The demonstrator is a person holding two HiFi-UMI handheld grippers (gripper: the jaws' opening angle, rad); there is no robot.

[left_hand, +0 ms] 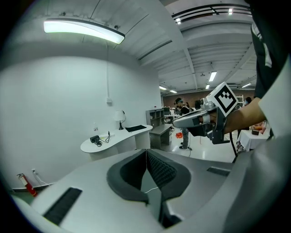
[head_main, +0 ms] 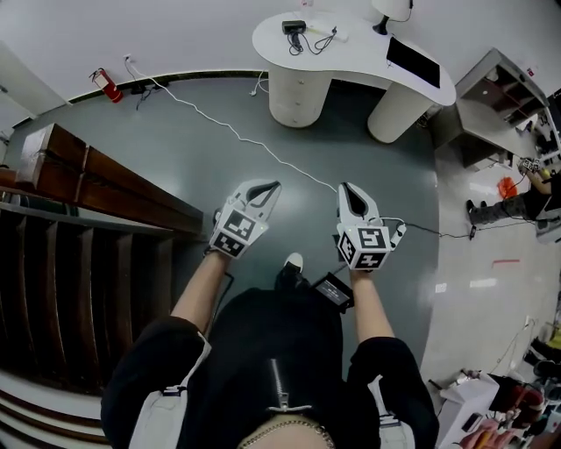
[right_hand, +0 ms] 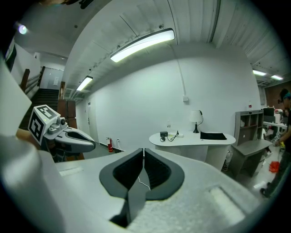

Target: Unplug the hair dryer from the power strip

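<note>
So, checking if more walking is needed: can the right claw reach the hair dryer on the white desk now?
Probably not. Open floor separates the right claw from the desk holding the hair dryer; nothing blocks the path, but it is too far off.

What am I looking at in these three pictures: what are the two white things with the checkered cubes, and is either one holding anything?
There is no robot arm here. A person carries a two-jaw tool in each hand: the left gripper and the right gripper. The marker cubes are part of them. The head view comes from a camera on the person's head and looks down at their arms and the grey floor. Each gripper view looks along that tool's own jaws. Both pairs of jaws are together with nothing between them. Ahead stands a white curved desk. On it are a small black appliance with a cord, likely the hair dryer, a lamp and a flat black pad. A white cable runs across the floor.
</note>
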